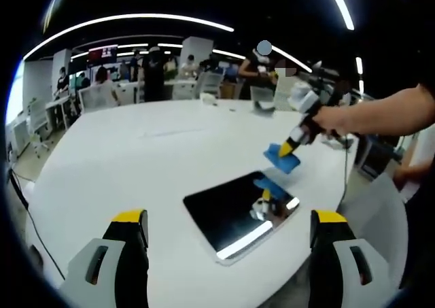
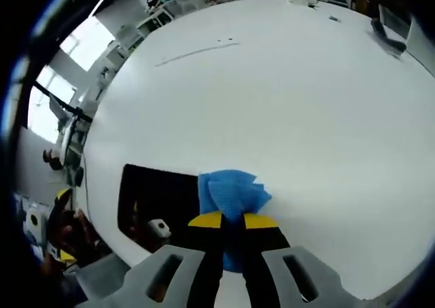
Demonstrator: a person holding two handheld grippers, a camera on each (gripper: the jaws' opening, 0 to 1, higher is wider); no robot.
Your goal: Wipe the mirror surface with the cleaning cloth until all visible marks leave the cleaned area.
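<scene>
Dark glossy mirror (image 1: 241,213) flat on white table (image 1: 122,165), right claw (image 2: 232,221) clamped on blue cloth (image 2: 230,192), left claw (image 1: 231,228) apart

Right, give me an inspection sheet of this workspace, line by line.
Surface: large white round table, bare around the job.
Job's things: dark mirror lying flat near the table edge, reflecting ceiling lights; blue cloth held above its far corner, not pressed on the glass.
Clutter: small items at the table's far edge, too small to identify.
Grippers: right claw shut on the cloth; left claw open, holding nothing, short of the mirror.
Cables: dark cable hanging off the table's edge.
Surroundings: open office with desks, people standing beyond the table, strip lights overhead.
</scene>
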